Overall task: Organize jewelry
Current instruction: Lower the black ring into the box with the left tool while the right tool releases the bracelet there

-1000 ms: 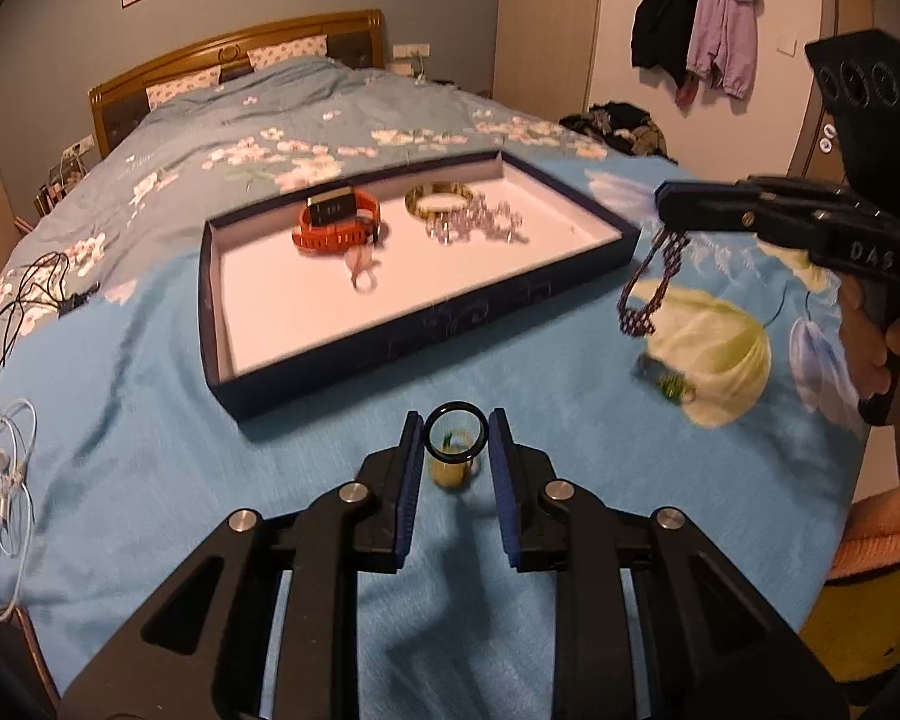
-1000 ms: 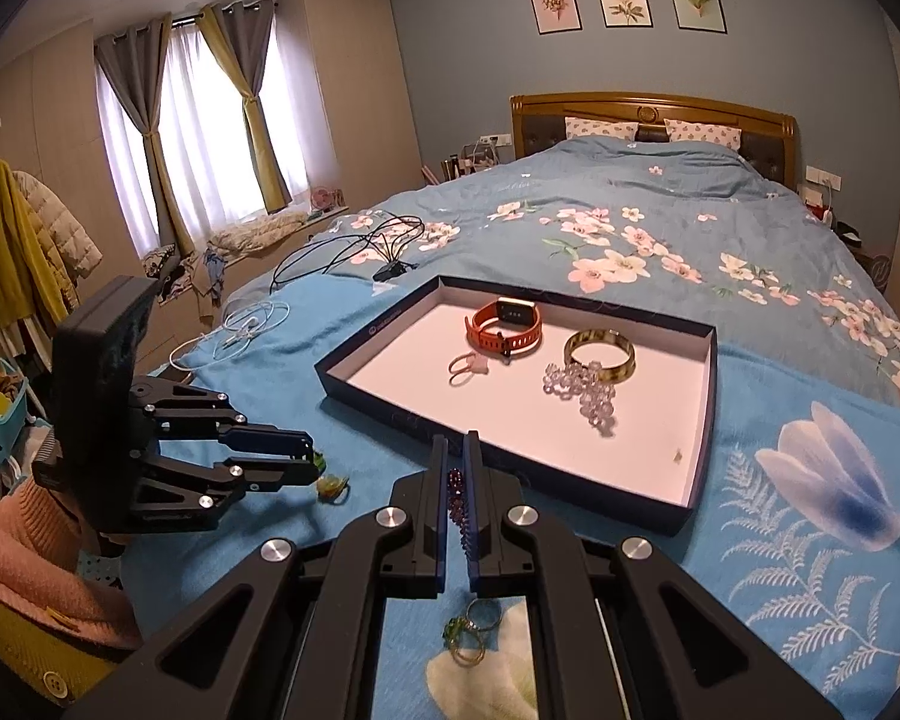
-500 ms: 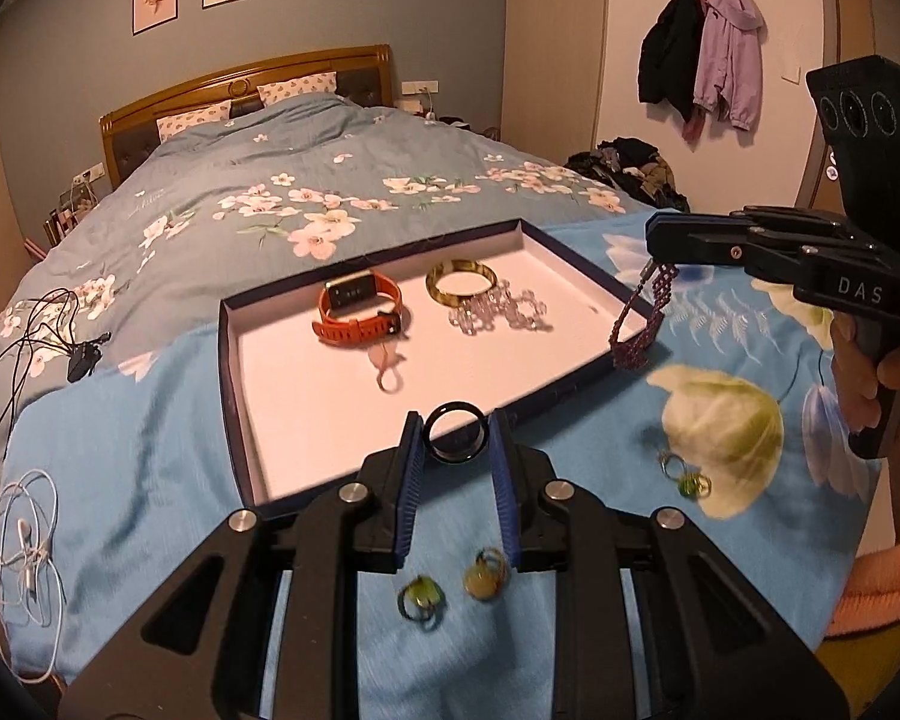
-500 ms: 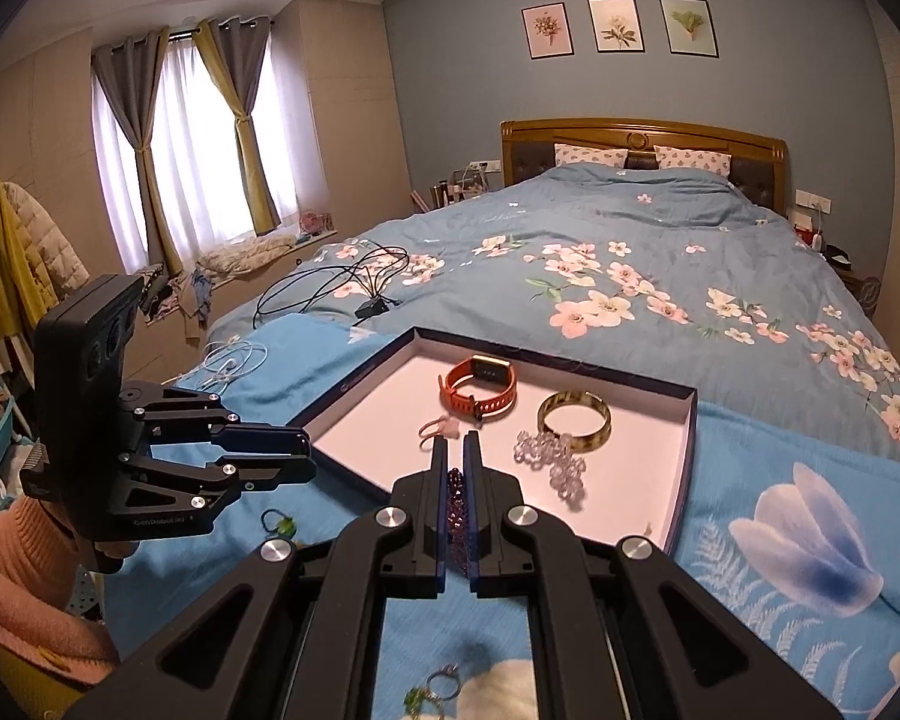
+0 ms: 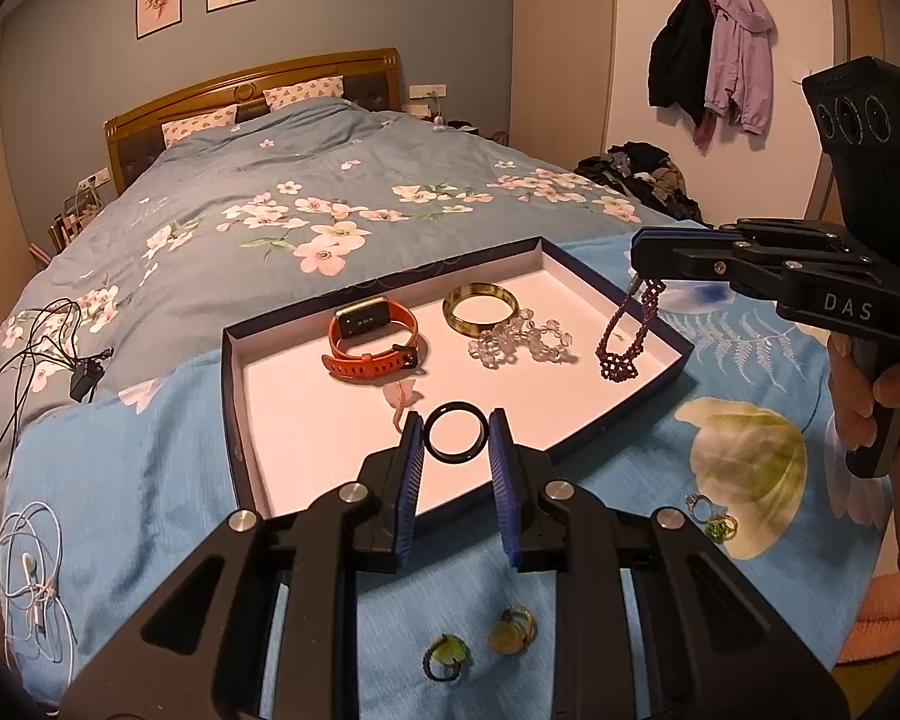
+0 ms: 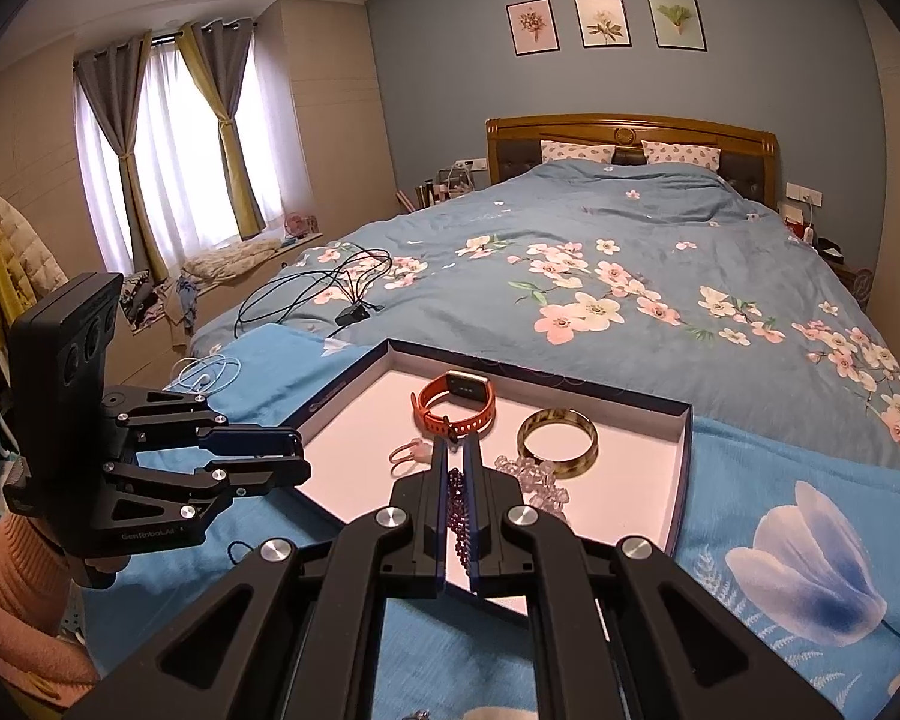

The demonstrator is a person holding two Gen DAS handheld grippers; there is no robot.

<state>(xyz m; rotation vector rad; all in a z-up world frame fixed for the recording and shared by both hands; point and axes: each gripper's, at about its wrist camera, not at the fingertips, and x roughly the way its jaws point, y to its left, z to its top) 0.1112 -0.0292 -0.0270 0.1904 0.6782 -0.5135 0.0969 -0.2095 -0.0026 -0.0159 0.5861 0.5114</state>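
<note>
A dark blue tray (image 5: 237, 420) (image 6: 684, 456) with a white floor lies on the bed. In it are an orange watch (image 5: 372, 339) (image 6: 456, 402), a yellowish bangle (image 5: 480, 309) (image 6: 558, 435), a clear bead bracelet (image 5: 522, 342), and a small pink ring (image 5: 402, 396). My left gripper (image 5: 455, 438) is shut on a black ring (image 5: 455, 435), held above the tray's near edge. My right gripper (image 6: 456, 462) (image 5: 645, 264) is shut on a dark purple bead bracelet (image 5: 624, 336) (image 6: 459, 516) that dangles over the tray's right side.
Several rings lie loose on the blue cover near me: a green one (image 5: 444, 654), a yellow one (image 5: 513, 636), and a pair (image 5: 711, 519) on the right. Black cables (image 5: 36, 354) and white earphones (image 5: 27, 570) lie at the left. A hand (image 5: 858, 402) grips the right tool.
Both grippers have moved forward and a little up, from over the cover to over the tray, each carrying its piece. The purple bracelet now hangs above the tray's inside.
</note>
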